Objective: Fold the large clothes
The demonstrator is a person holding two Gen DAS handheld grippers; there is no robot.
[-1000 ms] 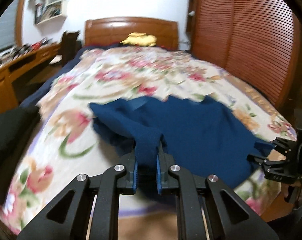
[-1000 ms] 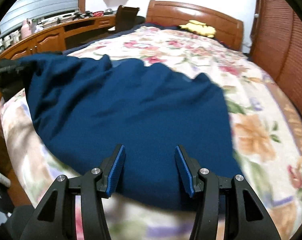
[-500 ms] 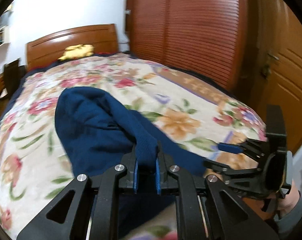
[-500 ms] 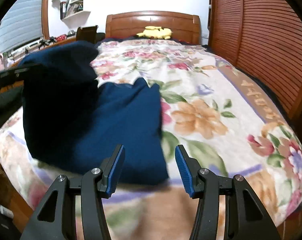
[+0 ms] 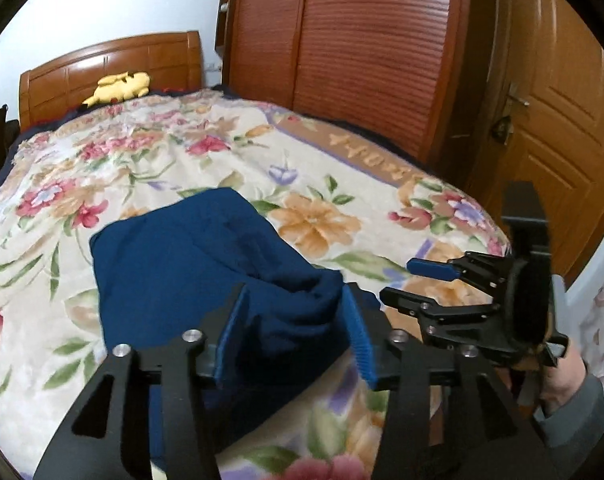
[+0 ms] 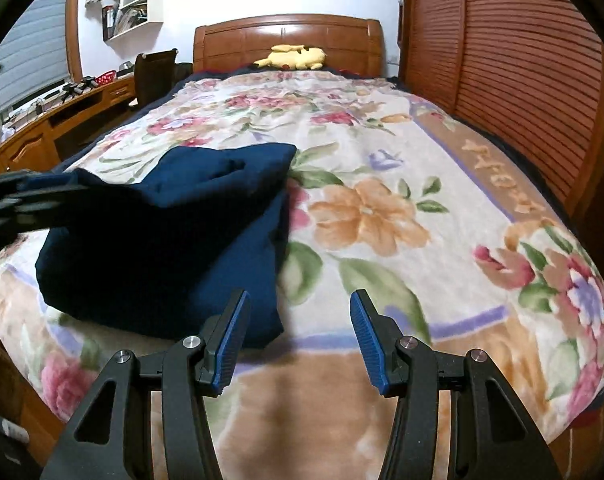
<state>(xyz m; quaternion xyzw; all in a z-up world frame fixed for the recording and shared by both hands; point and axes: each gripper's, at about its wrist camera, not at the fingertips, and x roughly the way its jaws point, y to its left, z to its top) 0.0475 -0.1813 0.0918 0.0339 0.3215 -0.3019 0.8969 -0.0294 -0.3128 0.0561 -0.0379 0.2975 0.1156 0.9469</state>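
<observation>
Home bedroom: bed (image 6: 382,208) had floral blanket, wooden headboard (image 6: 287,34), louvred wardrobe (image 5: 362,52), desk (image 6: 61,116) alongside.

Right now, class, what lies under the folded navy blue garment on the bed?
The navy blue garment lies on a cream floral blanket that spreads out around it on all visible sides. The blanket's pattern directly beneath, and anything tucked inside the folds, is covered.

We see a bed covered by a floral blanket (image 6: 382,208), with a wooden headboard (image 6: 289,38) at the far end and a yellow plush toy (image 6: 295,57) resting before it. A slatted wooden wardrobe (image 5: 362,52) stands alongside, a panelled door (image 5: 562,120) beyond. A desk (image 6: 61,108) and white wall shelves (image 6: 133,4) sit opposite.
</observation>
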